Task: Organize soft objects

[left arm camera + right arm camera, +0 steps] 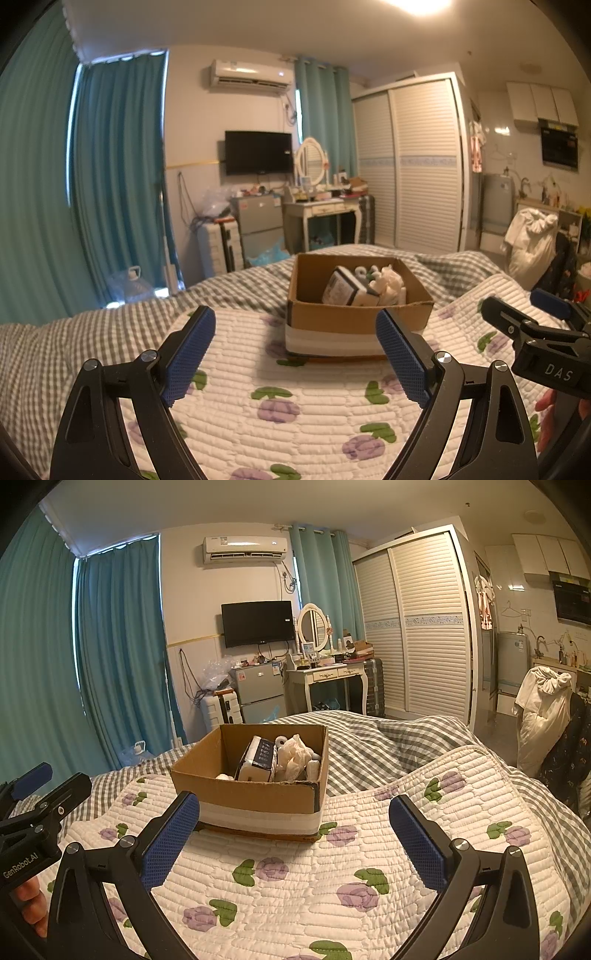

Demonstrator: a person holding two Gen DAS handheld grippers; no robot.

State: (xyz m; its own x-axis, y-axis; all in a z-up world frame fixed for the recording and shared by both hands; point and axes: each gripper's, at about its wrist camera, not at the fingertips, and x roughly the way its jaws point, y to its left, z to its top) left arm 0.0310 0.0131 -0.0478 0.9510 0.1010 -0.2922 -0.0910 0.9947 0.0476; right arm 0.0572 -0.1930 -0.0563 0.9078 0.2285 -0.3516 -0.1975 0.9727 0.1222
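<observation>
Open brown cardboard box [258,794] w/ white band, frame centre, on floral quilted bed cover [314,886]; long axis runs away from camera. Inside: soft cream bundle [293,757], wrapped tissue pack [258,760]. Left tool [295,354] and right tool [295,843]: both spread, empty.

Cardboard box [255,794]: one, on the bed
Grippers: two, left gripper [295,354] and right gripper [293,834], each with two blue-padded fingers [171,840]
Quilt [295,886]: one, flower-printed
Televisions [257,623]: one
Air conditioners [245,549]: one
Oval mirrors [313,626]: one
</observation>
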